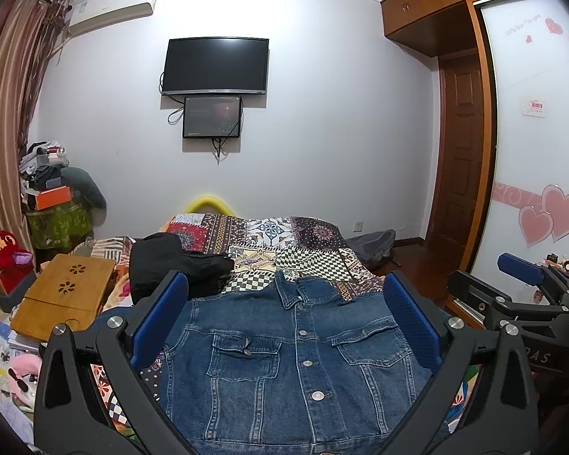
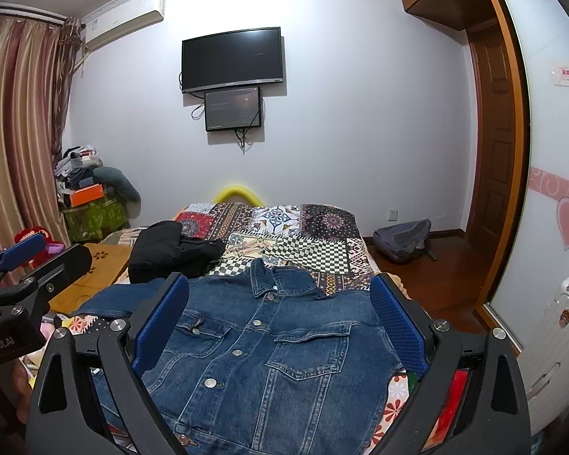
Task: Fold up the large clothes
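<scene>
Through the left wrist camera I saw my left claw [image 1: 284, 322] spread wide with nothing in it, hovering over the blue denim button-front jacket [image 1: 299, 364] lying face up on the bed's patchwork quilt [image 1: 284, 242]. The jacket's hem ran off the bottom edge, and its sleeves were hidden behind the blue pads. My right claw [image 1: 519, 269] poked in at the right, only partly visible. A black crumpled garment [image 1: 178, 261] lay beyond the collar.

Through the right wrist camera my right claw [image 2: 280, 322] also stood wide open and empty above the jacket [image 2: 269, 352]. One sleeve stretched left, partly hidden behind the fingers. The left claw [image 2: 22, 254] showed at the left edge, mostly cut off.
</scene>
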Motion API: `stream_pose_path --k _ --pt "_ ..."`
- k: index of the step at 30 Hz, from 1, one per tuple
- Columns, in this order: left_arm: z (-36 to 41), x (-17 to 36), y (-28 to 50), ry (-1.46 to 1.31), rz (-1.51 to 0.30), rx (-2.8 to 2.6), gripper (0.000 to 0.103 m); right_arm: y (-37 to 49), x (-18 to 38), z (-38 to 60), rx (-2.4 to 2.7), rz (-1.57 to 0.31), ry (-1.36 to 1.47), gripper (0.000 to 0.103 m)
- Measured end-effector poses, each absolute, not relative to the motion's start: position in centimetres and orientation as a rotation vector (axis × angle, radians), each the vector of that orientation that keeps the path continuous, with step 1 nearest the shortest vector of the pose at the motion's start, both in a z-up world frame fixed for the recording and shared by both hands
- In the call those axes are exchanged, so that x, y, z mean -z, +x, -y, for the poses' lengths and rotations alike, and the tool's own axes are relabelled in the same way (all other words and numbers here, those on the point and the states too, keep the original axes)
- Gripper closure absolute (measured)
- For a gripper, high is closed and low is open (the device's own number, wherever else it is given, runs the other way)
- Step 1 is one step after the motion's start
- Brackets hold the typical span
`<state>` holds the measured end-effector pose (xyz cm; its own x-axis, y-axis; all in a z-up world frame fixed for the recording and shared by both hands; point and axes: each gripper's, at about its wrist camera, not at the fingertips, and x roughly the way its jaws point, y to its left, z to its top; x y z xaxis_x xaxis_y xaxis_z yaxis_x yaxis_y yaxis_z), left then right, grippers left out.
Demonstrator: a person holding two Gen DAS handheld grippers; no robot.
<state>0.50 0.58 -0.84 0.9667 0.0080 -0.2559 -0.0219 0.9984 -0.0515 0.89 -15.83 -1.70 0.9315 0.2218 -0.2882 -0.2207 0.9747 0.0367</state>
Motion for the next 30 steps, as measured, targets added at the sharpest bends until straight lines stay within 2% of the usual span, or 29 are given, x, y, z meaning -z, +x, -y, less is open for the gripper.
stream_pose_path --k 30 --pt "-1.19 0.96 0.45 -0.061 -0.273 -0.028 0.0 1.06 2.58 15.17 -0.234 -0.303 -0.009 0.008"
